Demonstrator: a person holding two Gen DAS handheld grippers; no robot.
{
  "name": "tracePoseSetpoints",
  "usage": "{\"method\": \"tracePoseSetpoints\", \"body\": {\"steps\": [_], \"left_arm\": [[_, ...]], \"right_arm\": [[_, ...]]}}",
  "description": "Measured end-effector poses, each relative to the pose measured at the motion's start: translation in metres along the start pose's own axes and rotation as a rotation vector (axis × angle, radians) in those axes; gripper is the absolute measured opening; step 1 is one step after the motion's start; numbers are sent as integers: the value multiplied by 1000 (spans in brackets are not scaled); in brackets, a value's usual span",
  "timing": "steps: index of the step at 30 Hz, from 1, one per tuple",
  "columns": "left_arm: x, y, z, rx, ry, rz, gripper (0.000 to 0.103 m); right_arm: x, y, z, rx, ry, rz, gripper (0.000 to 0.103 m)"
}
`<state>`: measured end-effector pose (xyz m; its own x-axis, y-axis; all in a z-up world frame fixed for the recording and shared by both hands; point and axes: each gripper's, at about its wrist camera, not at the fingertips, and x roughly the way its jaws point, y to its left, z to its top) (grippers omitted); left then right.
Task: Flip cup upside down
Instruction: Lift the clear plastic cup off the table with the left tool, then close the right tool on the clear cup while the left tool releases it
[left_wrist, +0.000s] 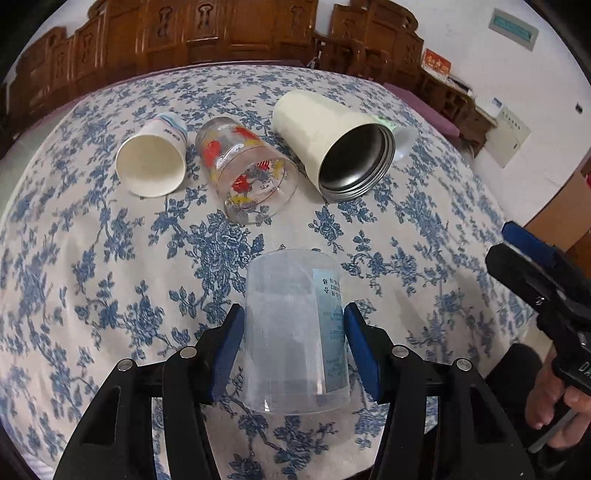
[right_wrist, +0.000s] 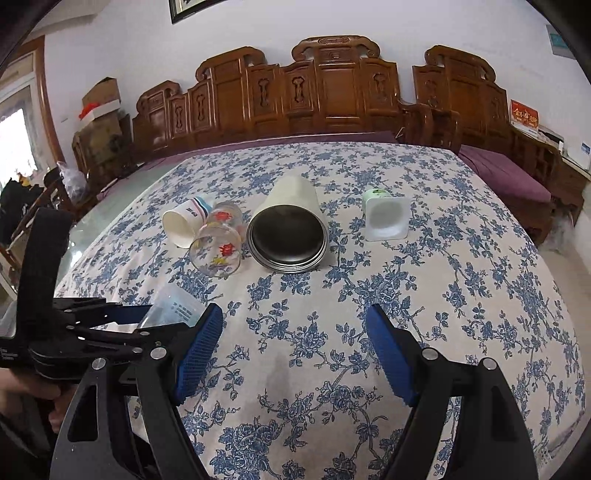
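Observation:
My left gripper (left_wrist: 293, 350) is shut on a clear plastic cup (left_wrist: 295, 332) with a blue label and holds it above the floral tablecloth, its closed base pointing away and its open rim toward the camera. The same cup (right_wrist: 173, 306) shows at the left of the right wrist view, between the left gripper's fingers. My right gripper (right_wrist: 295, 354) is open and empty, hovering over the cloth near the front of the table; it also shows at the right edge of the left wrist view (left_wrist: 532, 266).
Lying on their sides at the back of the table (right_wrist: 461, 277) are a white paper cup (left_wrist: 151, 162), a printed glass (left_wrist: 247, 173), a cream tumbler with a dark metal inside (left_wrist: 332, 140) and a small white cup (right_wrist: 386, 218). A carved wooden bench (right_wrist: 332, 92) stands behind.

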<state>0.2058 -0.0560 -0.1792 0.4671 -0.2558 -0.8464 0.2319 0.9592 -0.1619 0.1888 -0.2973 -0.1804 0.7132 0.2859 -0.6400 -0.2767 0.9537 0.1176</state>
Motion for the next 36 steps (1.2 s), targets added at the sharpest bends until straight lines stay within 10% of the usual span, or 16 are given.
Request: {"method": "tracePoseSetpoints", "body": {"steps": [17,36], "left_arm": [[-111,51,-10,-82,-321,150,95],[-136,104,-33,-156,-413,220,95]], "right_arm": [[5,37,22,-34,20,52,78],[110,99,17,90,354,129,76]]}}
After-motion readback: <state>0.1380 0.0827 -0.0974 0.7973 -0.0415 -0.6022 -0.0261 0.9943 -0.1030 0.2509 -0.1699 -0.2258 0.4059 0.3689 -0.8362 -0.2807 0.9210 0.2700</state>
